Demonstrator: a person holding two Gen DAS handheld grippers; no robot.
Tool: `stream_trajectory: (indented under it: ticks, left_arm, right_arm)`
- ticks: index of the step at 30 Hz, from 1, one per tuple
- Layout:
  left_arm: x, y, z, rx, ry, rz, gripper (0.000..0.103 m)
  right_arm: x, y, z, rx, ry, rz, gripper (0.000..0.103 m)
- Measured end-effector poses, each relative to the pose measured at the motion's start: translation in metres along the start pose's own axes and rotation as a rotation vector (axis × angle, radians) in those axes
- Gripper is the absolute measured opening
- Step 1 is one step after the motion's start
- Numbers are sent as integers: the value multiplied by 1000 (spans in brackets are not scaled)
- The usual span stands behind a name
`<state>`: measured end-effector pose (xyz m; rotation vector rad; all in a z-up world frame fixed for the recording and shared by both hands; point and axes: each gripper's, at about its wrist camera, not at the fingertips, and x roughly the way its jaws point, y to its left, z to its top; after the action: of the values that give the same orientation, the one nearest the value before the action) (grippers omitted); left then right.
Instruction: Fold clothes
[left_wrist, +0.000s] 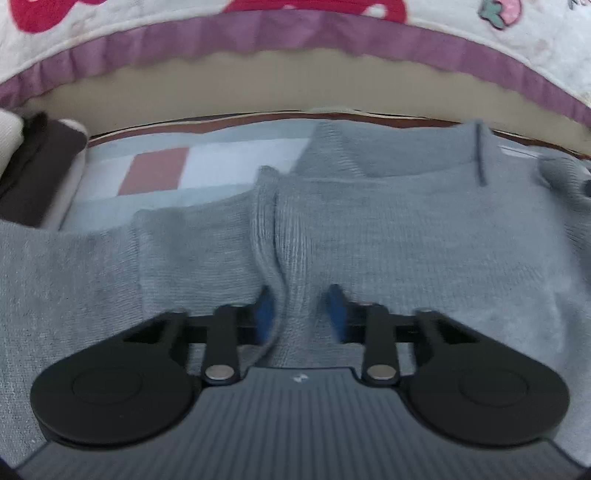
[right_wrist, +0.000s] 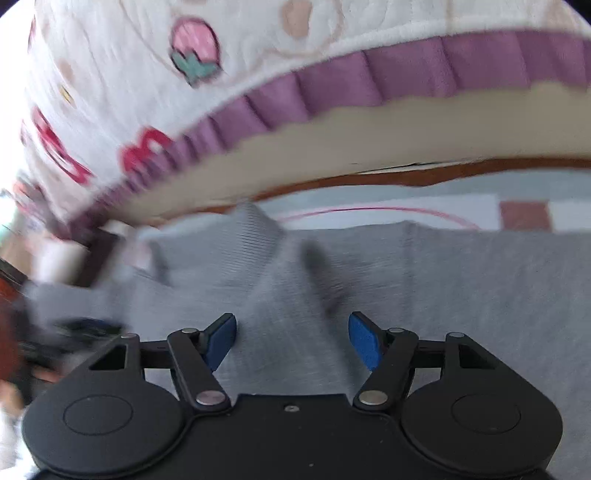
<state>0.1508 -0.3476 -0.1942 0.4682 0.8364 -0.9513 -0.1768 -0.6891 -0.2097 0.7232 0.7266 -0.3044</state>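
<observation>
A grey knitted sweater (left_wrist: 369, 229) lies spread on a patterned mat, with its collar at the far side and a raised fold running down its middle. My left gripper (left_wrist: 301, 314) is open, its blue pads (left_wrist: 266, 314) on either side of that fold, low over the fabric. The sweater also fills the right wrist view (right_wrist: 443, 280). My right gripper (right_wrist: 291, 339) is open and wide, just above the grey fabric, holding nothing. A folded-up corner of the sweater (right_wrist: 255, 236) stands ahead of it.
A mat with pale blue, white and pink squares (left_wrist: 159, 173) lies under the sweater. Behind it is a bed edge with a white blanket and purple ruffle (left_wrist: 295, 40). Dark clothing (left_wrist: 33, 173) lies at the left. The right wrist view is blurred at its left side.
</observation>
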Motion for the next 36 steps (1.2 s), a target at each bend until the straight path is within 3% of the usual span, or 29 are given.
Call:
stream_trajectory:
  ticks: [1, 2, 3, 4, 6, 8, 12, 15, 16, 17, 19, 20, 22, 23, 25, 29, 33, 36]
  left_arm:
    - [-1, -5, 0, 16, 1, 22, 28]
    - [-1, -10, -1, 37, -10, 45, 24]
    - [-3, -13, -2, 45, -28, 60, 16]
    - [-5, -16, -4, 53, -45, 74, 15]
    - [-11, -22, -7, 68, -85, 102, 13]
    - [-34, -21, -6, 70, -187, 89, 12]
    - [-75, -12, 23, 81, -310, 150, 12]
    - [-97, 6, 48, -3, -422, 216, 12]
    - [-101, 13, 53, -39, -453, 230, 12]
    - [-105, 18, 59, -71, -481, 245, 13]
    - [-88, 16, 60, -80, -462, 286, 22]
    - [-78, 13, 59, -80, -435, 309, 35]
    - [-61, 7, 44, -80, -367, 325, 41]
    - [-55, 4, 34, -85, -346, 318, 41]
    - [-49, -6, 8, -112, -303, 262, 41]
    - [-51, -35, -52, -101, -215, 229, 49]
    - [-59, -51, -105, -45, -175, 364, 50]
    - [-72, -33, -126, -150, -178, 410, 55]
  right_arm:
    - [4, -1, 0, 7, -1, -16, 72]
    - [6, 0, -2, -3, -11, -18, 58]
    - [5, 3, -4, -28, -28, -5, 39]
    - [5, 6, -6, -54, -45, 7, 14]
    - [-6, 19, -8, -126, -110, -1, 14]
    - [-30, 36, -5, -186, -204, -8, 13]
    - [-85, 57, 29, -251, -411, 3, 13]
    - [-110, 70, 62, -279, -540, -8, 12]
    - [-108, 75, 68, -302, -554, -46, 13]
    - [-102, 80, 71, -333, -563, -110, 19]
    - [-80, 91, 71, -415, -532, -284, 35]
    - [-68, 94, 68, -455, -500, -367, 35]
    - [-55, 92, 53, -458, -444, -413, 39]
    - [-53, 89, 44, -433, -416, -405, 47]
    - [-54, 77, 20, -352, -346, -358, 53]
    - [-67, 41, -34, -239, -204, -274, 53]
    - [-82, 7, -69, -102, -160, -235, 53]
    - [-91, -9, -85, -26, -156, -151, 53]
